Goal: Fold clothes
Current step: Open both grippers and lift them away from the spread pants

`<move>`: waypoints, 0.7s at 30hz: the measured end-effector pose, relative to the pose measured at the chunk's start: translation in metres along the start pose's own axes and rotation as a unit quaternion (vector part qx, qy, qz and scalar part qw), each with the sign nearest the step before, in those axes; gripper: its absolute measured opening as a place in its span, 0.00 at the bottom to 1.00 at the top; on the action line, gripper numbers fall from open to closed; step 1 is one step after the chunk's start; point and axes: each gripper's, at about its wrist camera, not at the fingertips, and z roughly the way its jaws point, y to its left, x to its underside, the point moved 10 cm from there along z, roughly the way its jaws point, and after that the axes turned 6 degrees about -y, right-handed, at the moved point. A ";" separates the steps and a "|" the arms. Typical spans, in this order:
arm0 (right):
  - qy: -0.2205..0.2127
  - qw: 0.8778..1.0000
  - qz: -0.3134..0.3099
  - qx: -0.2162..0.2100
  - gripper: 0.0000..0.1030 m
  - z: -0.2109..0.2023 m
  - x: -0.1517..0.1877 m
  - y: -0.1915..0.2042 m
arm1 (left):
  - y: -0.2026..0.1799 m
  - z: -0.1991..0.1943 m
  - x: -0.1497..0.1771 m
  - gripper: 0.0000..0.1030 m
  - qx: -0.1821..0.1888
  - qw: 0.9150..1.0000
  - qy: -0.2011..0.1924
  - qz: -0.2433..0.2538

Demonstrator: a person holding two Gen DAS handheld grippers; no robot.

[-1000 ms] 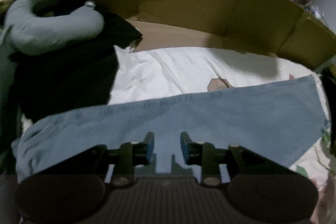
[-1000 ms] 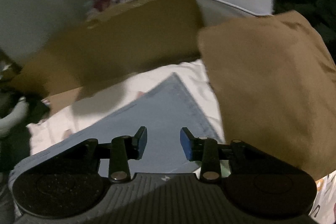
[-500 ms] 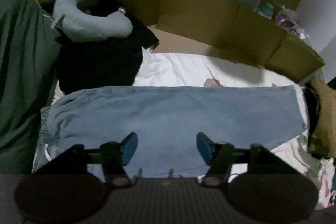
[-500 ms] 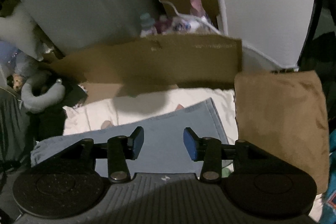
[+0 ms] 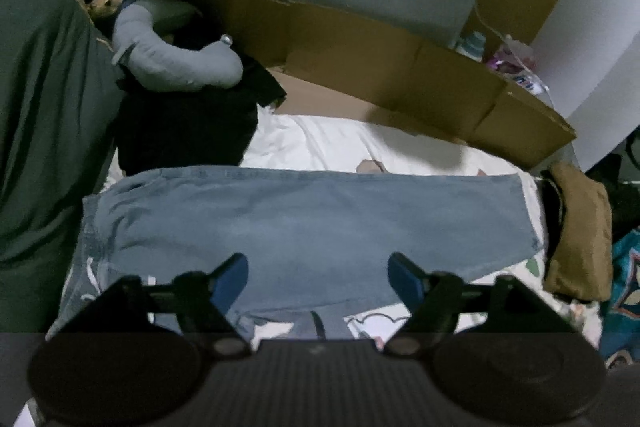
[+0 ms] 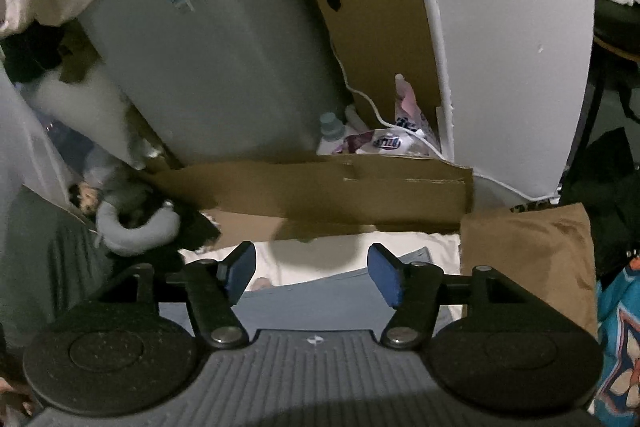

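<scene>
The left gripper [image 5: 318, 273] hangs above the jeans [image 5: 312, 219], its jaws having just been opening, spread wide with nothing between them. The right gripper [image 6: 311, 273] likewise has just been opening and is empty. The jeans lie folded in a long band across mid-frame on the white sheet [image 5: 340, 143]. A brown folded garment [image 5: 580, 231] sits at right, cardboard [image 5: 380, 67] behind.

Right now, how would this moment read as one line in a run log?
jeans: flat on white sheet | left tool: just opened, empty | right tool: just opened, empty
</scene>
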 end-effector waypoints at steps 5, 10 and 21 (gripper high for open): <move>-0.006 1.000 -0.011 -0.014 0.71 -0.021 -0.003 0.019 | 0.005 -0.018 0.008 0.77 -0.019 1.000 0.011 0.001; -0.011 0.999 -0.013 -0.039 0.72 -0.035 0.004 0.038 | 0.014 -0.029 0.011 0.79 -0.032 0.999 0.012 -0.006; 0.013 0.998 -0.022 -0.063 0.75 -0.006 0.059 0.030 | 0.022 -0.013 0.046 0.79 -0.034 0.999 0.024 -0.020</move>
